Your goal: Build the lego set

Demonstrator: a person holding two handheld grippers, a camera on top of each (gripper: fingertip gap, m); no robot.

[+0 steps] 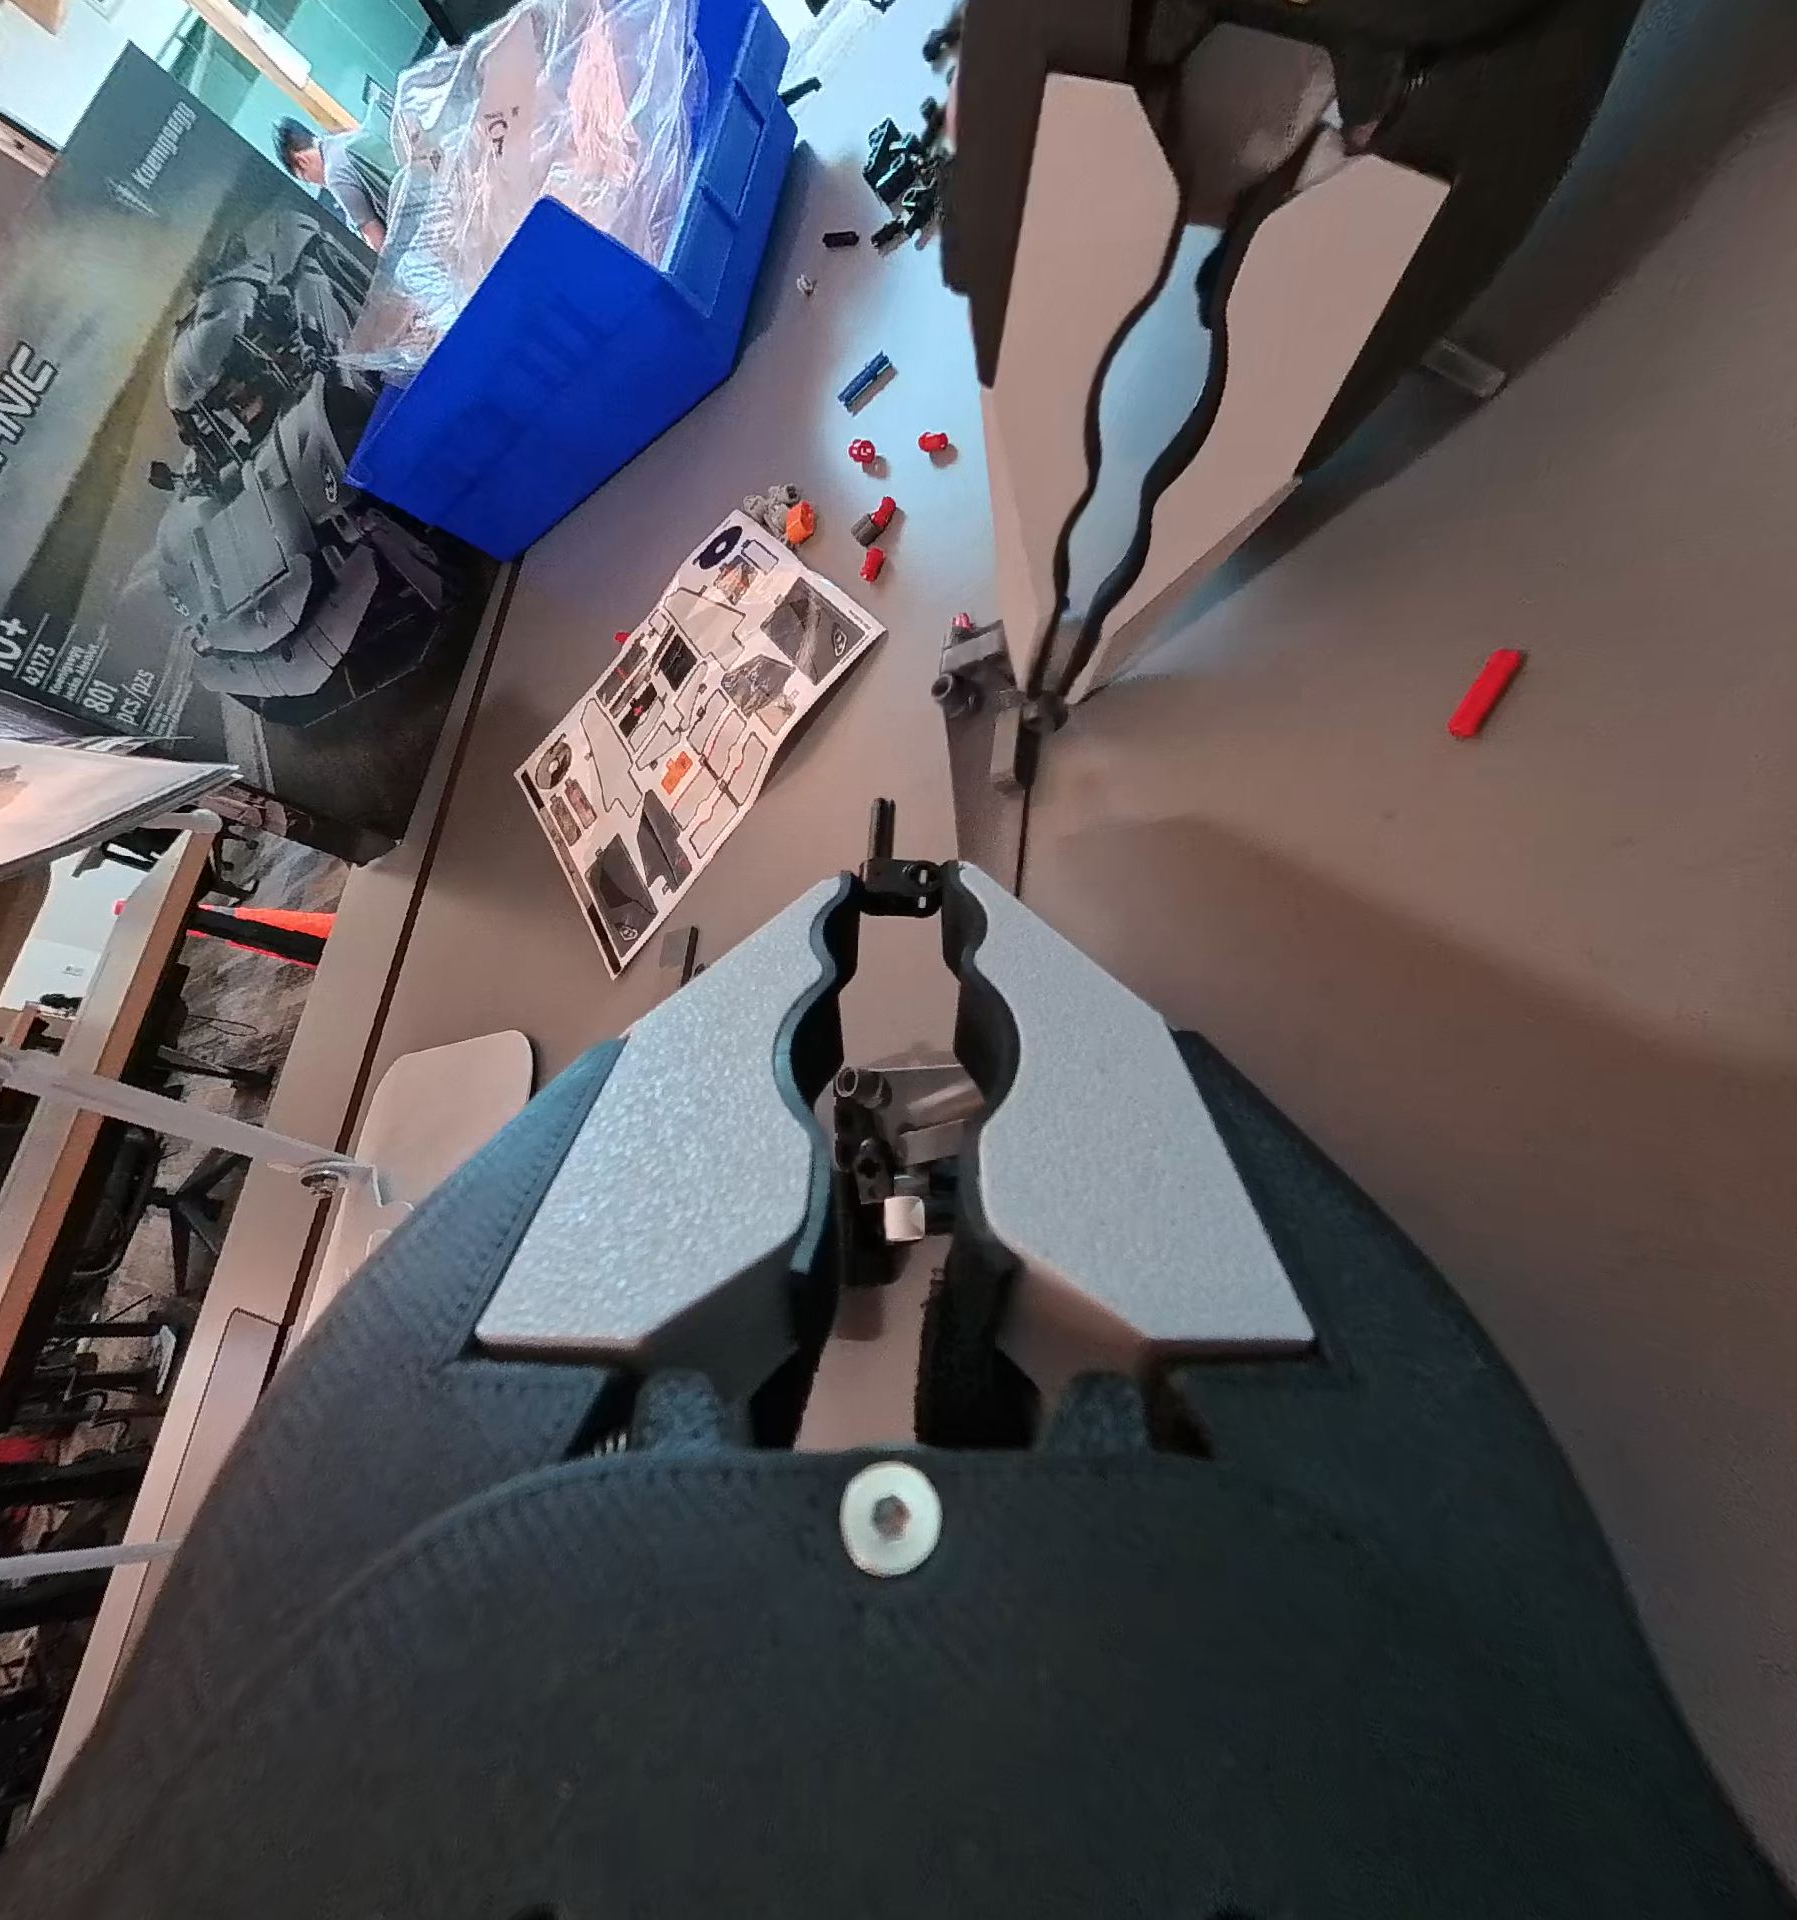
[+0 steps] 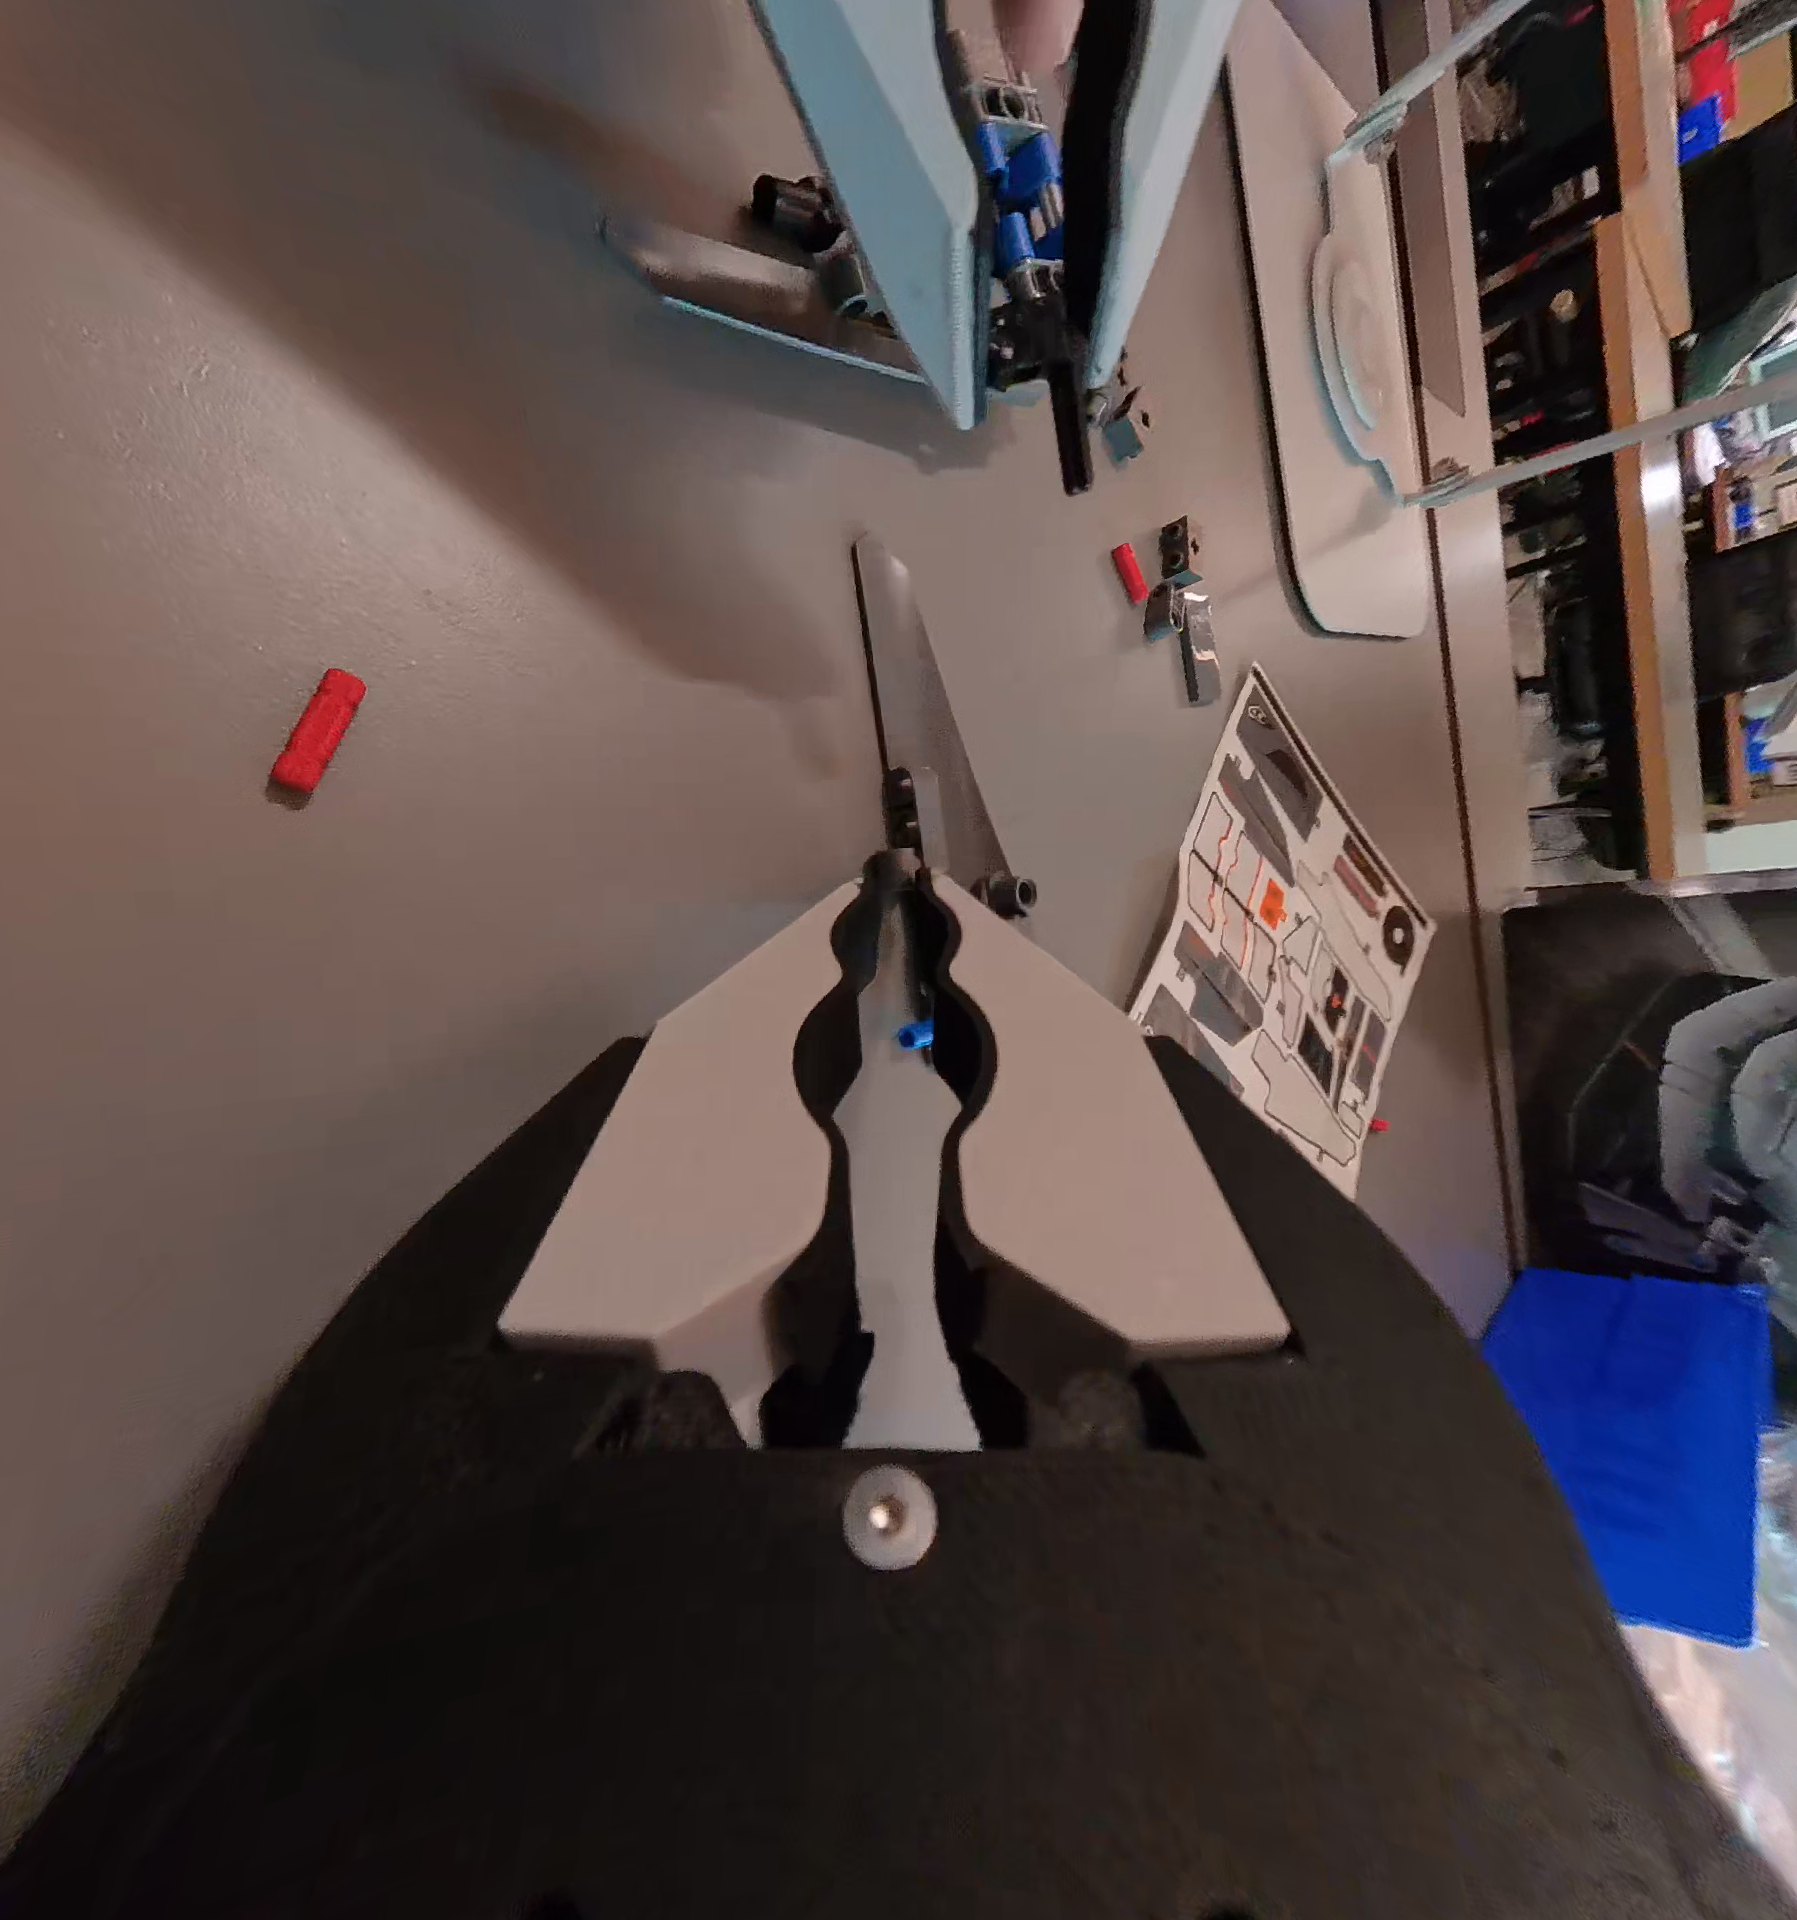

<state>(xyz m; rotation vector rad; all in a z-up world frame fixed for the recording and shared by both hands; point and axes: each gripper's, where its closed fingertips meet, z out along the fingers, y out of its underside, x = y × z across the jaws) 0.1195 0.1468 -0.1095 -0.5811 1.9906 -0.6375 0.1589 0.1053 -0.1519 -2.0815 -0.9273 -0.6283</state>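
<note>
My left gripper (image 1: 899, 883) is shut on a grey and black lego sub-assembly (image 1: 899, 1143); its tips pinch a black connector with a short axle. In the right wrist view the left gripper (image 2: 1029, 395) holds that sub-assembly (image 2: 1024, 177), showing blue pins and a black axle sticking out. My right gripper (image 2: 899, 873) is shut on a thin grey panel piece (image 2: 920, 707) with black pins, held edge-on above the table. In the left wrist view the right gripper (image 1: 1039, 707) and its panel (image 1: 972, 665) are just beyond my left tips, apart from them.
A red beam (image 1: 1484, 693) (image 2: 318, 740) lies alone on the grey table. A sticker sheet (image 1: 696, 727) (image 2: 1289, 935), loose red and grey parts (image 1: 873, 509) (image 2: 1174, 603), a blue bin (image 1: 582, 343) (image 2: 1632, 1455) with plastic bags, and the set's box (image 1: 146, 468) lie around. Spacing between my two grippers at the tips: around 8 cm.
</note>
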